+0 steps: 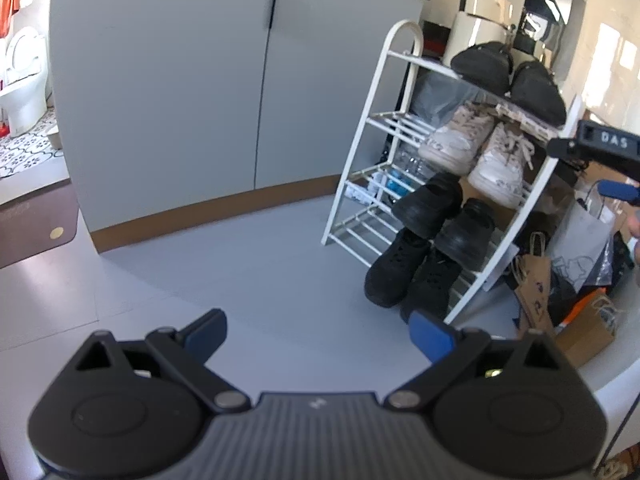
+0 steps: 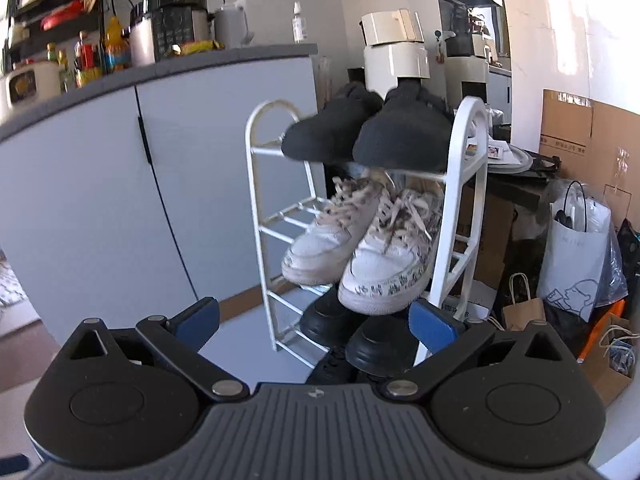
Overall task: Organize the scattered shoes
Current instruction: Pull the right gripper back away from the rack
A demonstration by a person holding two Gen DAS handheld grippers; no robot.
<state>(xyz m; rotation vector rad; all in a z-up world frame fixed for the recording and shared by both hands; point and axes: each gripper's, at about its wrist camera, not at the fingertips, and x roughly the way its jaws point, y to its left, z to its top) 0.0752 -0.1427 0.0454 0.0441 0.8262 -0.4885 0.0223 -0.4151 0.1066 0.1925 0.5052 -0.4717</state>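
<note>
Jaws of both grippers spread wide and empty, shoe rack [image 2: 460, 208] ahead, white sneakers [image 2: 360, 248] just beyond right gripper [image 2: 316, 320]

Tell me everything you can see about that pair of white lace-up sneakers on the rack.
The pair of white lace-up sneakers sits side by side on the second tier of the white metal shoe rack, toes pointing outward and tilted down. They look like worn leather, scuffed, with loose cream laces and dark printed marks along the soles. Dark grey shoes sit above, glossy black shoes below. No fingers touch them.
</note>
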